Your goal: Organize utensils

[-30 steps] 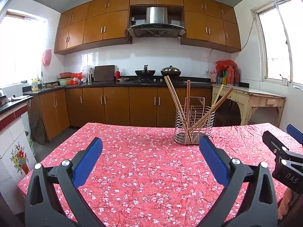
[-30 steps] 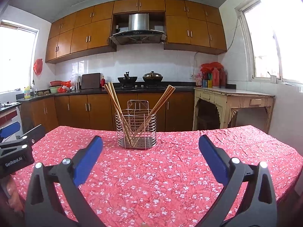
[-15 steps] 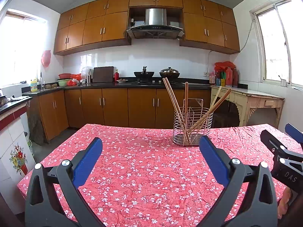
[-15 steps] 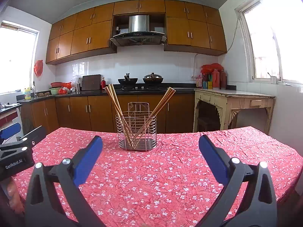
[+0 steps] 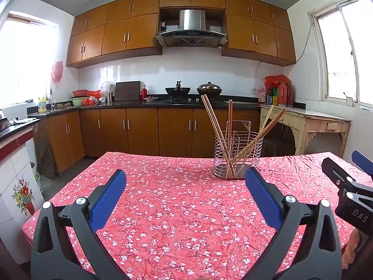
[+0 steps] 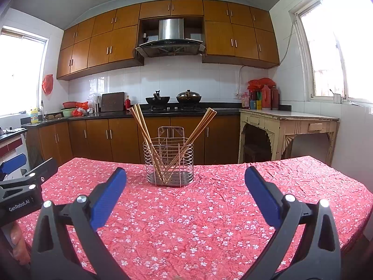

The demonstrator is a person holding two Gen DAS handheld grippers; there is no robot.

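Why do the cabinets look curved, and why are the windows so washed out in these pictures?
Left wrist view: the fisheye lens bows the upper cabinets into an arc, and daylight blows out the left window. Right wrist view: the same bending, with the right window glaring white at the corner. The chopsticks and wire holder stay sharp in both.

Daylight enters from 2 sides: the left window (image 5: 21, 60) and the right window (image 6: 338, 53) are both overexposed. The room is bright, shadows soft. Fisheye distortion bends the edges; corners are dark.
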